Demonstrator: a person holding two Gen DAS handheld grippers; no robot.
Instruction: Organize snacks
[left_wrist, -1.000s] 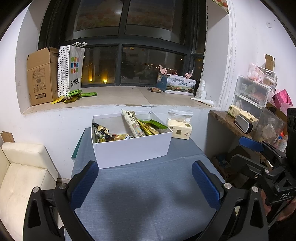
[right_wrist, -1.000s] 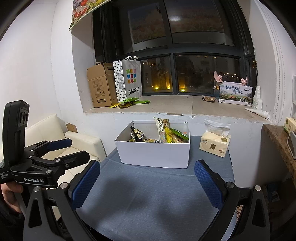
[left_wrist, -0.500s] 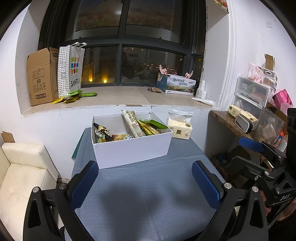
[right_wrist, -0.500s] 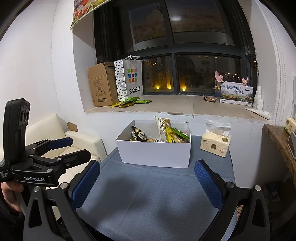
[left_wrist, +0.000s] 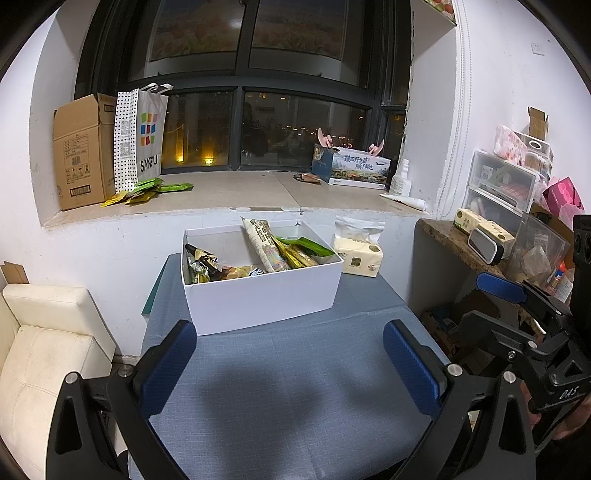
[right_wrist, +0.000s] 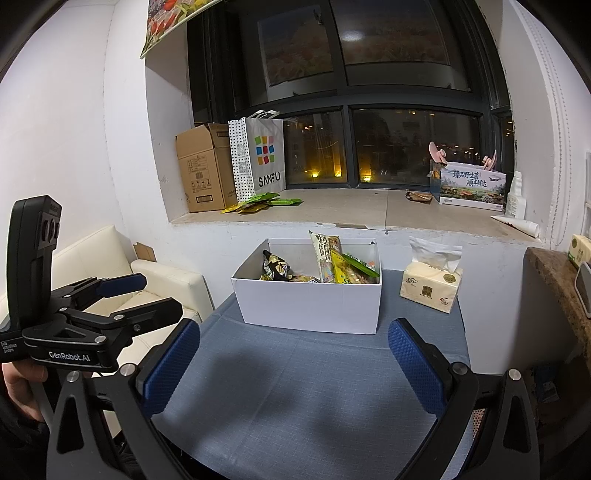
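A white box (left_wrist: 258, 295) (right_wrist: 310, 302) stands at the far side of a blue-clothed table (left_wrist: 295, 387), holding several snack packets (left_wrist: 280, 251) (right_wrist: 332, 258). More green and yellow packets (left_wrist: 147, 190) (right_wrist: 262, 203) lie on the windowsill by a paper bag, and a brown one (left_wrist: 306, 178) near the tissue carton. My left gripper (left_wrist: 291, 365) hangs open over the near table, empty. My right gripper (right_wrist: 295, 365) is open too, nothing between its fingers. Each gripper appears at the other view's edge.
A tissue pack (left_wrist: 358, 254) (right_wrist: 430, 286) sits right of the box. The sill holds a cardboard box (left_wrist: 79, 151), a SANFU bag (left_wrist: 140, 136) and a printed carton (left_wrist: 351, 168). A white sofa (left_wrist: 40, 350) is left, a cluttered shelf (left_wrist: 498, 229) right.
The right wrist view has drifted slightly, shifting the box a little rightward in frame. Both grippers stay open and nothing on the table has moved.
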